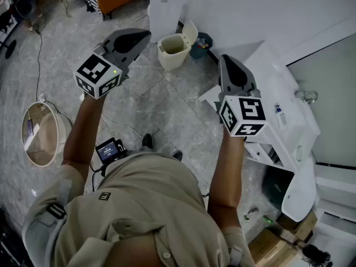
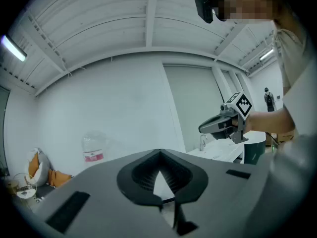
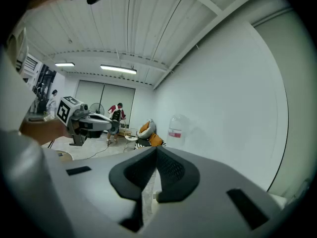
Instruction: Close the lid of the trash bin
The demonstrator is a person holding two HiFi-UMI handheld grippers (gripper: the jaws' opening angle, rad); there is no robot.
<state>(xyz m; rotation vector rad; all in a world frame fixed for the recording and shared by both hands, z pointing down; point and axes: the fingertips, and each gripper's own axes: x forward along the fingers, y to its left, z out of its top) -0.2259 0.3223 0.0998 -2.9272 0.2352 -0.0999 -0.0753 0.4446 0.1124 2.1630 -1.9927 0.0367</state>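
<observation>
The trash bin (image 1: 173, 50) is a small cream bin on the grey tiled floor at the top middle of the head view. Its lid (image 1: 190, 33) stands tipped up and open on the bin's right side. My left gripper (image 1: 143, 36) is held high, short and left of the bin, its jaws shut with nothing in them. My right gripper (image 1: 224, 58) hovers right of the bin, also shut and empty. Both gripper views face the white wall and ceiling, so the bin is hidden there. The left gripper (image 2: 159, 153) sees the right one, and the right gripper (image 3: 155, 150) sees the left.
A white cabinet with a sink (image 1: 285, 113) runs along the right. A round basket (image 1: 42, 134) stands on the floor at the left. A dark blue object (image 1: 201, 41) sits behind the bin, next to a white box (image 1: 166, 4). Cables trail across the floor.
</observation>
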